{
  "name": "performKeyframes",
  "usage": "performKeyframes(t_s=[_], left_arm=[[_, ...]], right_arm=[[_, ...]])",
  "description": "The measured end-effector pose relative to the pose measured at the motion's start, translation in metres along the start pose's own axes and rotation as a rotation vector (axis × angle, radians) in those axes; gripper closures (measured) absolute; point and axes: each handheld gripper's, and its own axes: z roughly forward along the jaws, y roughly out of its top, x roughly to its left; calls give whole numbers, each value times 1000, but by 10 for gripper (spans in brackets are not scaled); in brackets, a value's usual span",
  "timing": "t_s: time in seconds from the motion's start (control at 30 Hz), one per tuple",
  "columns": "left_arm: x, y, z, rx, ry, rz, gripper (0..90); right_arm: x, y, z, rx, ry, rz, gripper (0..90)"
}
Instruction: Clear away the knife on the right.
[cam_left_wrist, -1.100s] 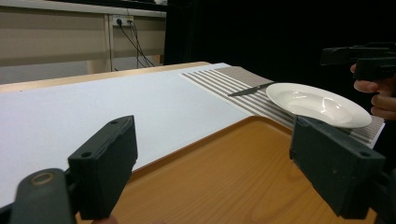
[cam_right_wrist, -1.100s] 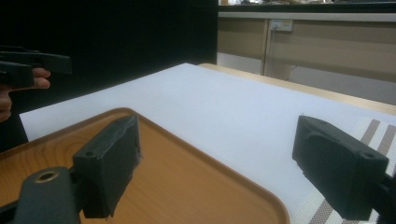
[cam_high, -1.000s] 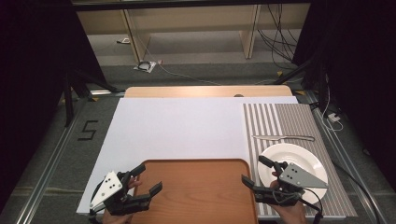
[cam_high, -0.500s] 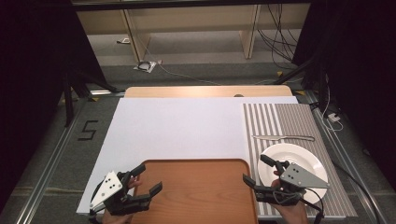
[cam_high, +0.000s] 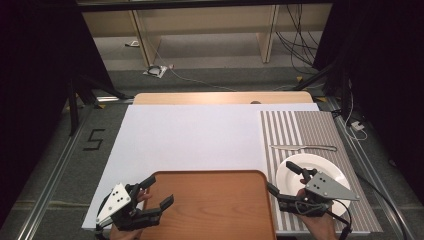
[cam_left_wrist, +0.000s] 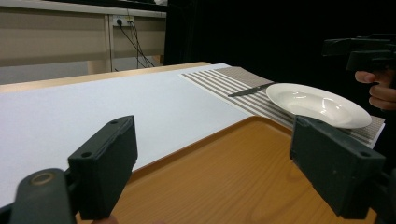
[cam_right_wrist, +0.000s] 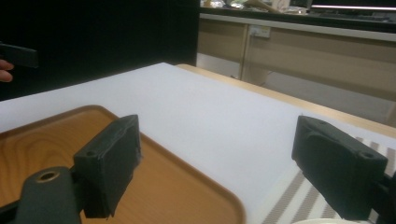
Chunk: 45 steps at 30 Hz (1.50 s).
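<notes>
So your left gripper (cam_high: 159, 190) is sitting at the tray's (cam_high: 210, 210) left edge, jaws wide apart with nothing between them, one jaw over the wood and the other by the rim. Your right gripper (cam_high: 285, 181) is on the other side, jaws apart and empty too, hovering between the tray's right edge and the plate (cam_high: 330, 167). The tray lies flat at the near edge on the white sheet (cam_high: 195, 137). The plate's on the striped mat (cam_high: 310, 130), with a knife (cam_high: 302, 147) just behind it
</notes>
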Motion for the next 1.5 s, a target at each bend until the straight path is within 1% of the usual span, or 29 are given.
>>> performKeyframes(t_s=[0.1, 0.13, 0.17, 0.2, 0.3, 0.33, 0.37, 0.4, 0.43, 0.6, 0.8, 0.83, 0.87, 0.93, 0.97, 1.07, 1.17, 1.2, 1.3, 1.33, 1.4, 1.5], left_arm=[[0, 0, 0, 1, -1, 3, 151], [0, 0, 0, 0, 0, 0, 151], [0, 0, 0, 0, 0, 0, 151], [0, 0, 0, 1, 0, 0, 151], [0, 0, 0, 1, -1, 1, 151], [0, 0, 0, 2, -2, 1, 151], [0, 0, 0, 2, -2, 1, 151], [0, 0, 1, 4, -2, 1, 151], [0, 0, 1, 4, -2, 1, 151], [0, 0, 1, 3, -1, 1, 151], [0, 0, 0, 2, -2, 1, 151], [0, 0, 0, 2, -2, 2, 151], [0, 0, 0, 2, -2, 2, 151], [0, 0, 1, 3, -1, 2, 151], [0, 0, 0, 3, -1, 3, 151], [0, 0, 0, 2, 1, -1, 151], [1, -1, 0, 4, 2, 0, 151], [0, -1, 0, 5, 2, -1, 151], [0, -1, 1, 6, 4, 0, 151], [0, -1, 1, 6, 5, -1, 151], [0, -1, 1, 6, 6, -2, 151], [1, -1, 0, 4, 8, -4, 151]], right_arm=[[-4, 0, -1, 3, -8, -7, 170], [-7, 1, -2, 14, -23, -18, 170], [-7, 1, -2, 14, -23, -18, 170], [-11, 1, -2, 18, -35, -19, 170], [-16, 0, -2, 24, -45, -16, 170], [-20, 1, -2, 33, -60, -22, 170], [-20, 1, -2, 33, -60, -22, 170], [-24, 1, -1, 42, -75, -28, 171], [-24, 1, -1, 42, -75, -28, 171], [-34, -1, -1, 66, -103, -24, 172], [-41, -1, 0, 78, -110, -22, 172], [-44, 0, 1, 94, -118, -28, 172], [-44, 0, 1, 94, -118, -28, 172], [-49, -1, 3, 117, -134, -40, 172], [-49, -1, 3, 117, -134, -40, 172], [-54, -1, 3, 123, -138, -28, 172], [-59, 0, 1, 139, -147, -34, 172], [-63, 2, 1, 155, -150, -32, 172], [-68, 4, 2, 175, -159, -35, 182], [-70, 5, 3, 197, -157, -29, 182], [-76, 7, 3, 212, -158, -24, 182], [-85, 10, 4, 236, -171, -14, 182]])
